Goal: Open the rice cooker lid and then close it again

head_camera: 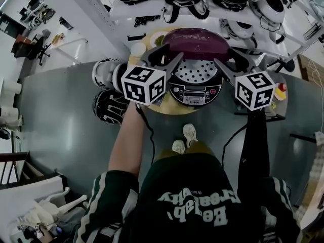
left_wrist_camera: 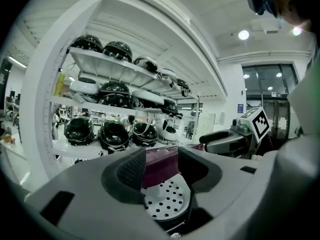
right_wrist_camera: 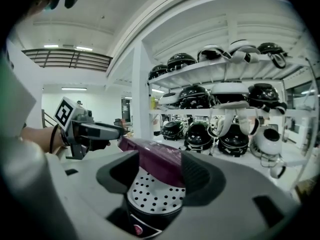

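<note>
head: overhead, steeply down | gripper views: flanking, close | shared: rice cooker [head_camera: 195,87]

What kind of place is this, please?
Probably a lab or workshop, not a home kitchen: white shelves hold rows of helmets, and the rice cooker stands on a small round table.

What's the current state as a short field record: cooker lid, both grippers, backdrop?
lid: dark purple rounded rice cooker lid, raised and open
inner plate: perforated metal plate, exposed
cooker: black round rice cooker, control panel facing the person
left gripper: jaws apart, gripping nothing, left of the lid
right gripper: jaws apart, gripping nothing, right of the lid
backdrop: white shelves holding helmets
</note>
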Available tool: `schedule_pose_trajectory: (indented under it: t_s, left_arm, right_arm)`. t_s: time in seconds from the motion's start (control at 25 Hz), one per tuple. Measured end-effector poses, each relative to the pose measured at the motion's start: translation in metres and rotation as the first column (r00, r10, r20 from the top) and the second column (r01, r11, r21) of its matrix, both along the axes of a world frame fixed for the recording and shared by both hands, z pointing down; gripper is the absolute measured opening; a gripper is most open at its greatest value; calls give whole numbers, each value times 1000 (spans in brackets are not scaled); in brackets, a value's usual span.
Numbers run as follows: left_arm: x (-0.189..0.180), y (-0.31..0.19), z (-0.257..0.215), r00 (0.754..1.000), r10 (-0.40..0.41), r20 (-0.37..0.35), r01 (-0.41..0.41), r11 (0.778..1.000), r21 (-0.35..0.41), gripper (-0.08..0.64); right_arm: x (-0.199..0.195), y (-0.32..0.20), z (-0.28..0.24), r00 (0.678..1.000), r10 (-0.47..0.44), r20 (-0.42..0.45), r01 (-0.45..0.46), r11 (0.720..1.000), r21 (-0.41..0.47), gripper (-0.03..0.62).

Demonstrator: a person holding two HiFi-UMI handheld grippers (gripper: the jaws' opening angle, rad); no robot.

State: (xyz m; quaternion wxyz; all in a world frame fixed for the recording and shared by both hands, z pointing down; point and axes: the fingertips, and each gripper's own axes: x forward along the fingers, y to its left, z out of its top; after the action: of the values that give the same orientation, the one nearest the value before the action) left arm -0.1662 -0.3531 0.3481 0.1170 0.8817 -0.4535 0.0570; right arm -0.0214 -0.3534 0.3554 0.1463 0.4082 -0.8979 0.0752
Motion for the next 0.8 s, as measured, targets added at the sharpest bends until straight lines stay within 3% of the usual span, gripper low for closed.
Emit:
schedule_pose_trajectory:
  t_s: [0.32,0.56,0.8]
  left_arm:
    - [15,22,24,997,75,28,-75,997,-21,198]
    - [18,33,51,995,90,32,-88,994,-63,198]
    - [23,39,74,995,93,35,-89,991,-103,187]
  right_arm:
    - [-2,16,26,999,52,-11,-52,998,-37,273]
    - [-6,25,52,998,63,0,-63,995,-79,271]
    - [-7,34,75,997,55,-51,-60,992,-110,275]
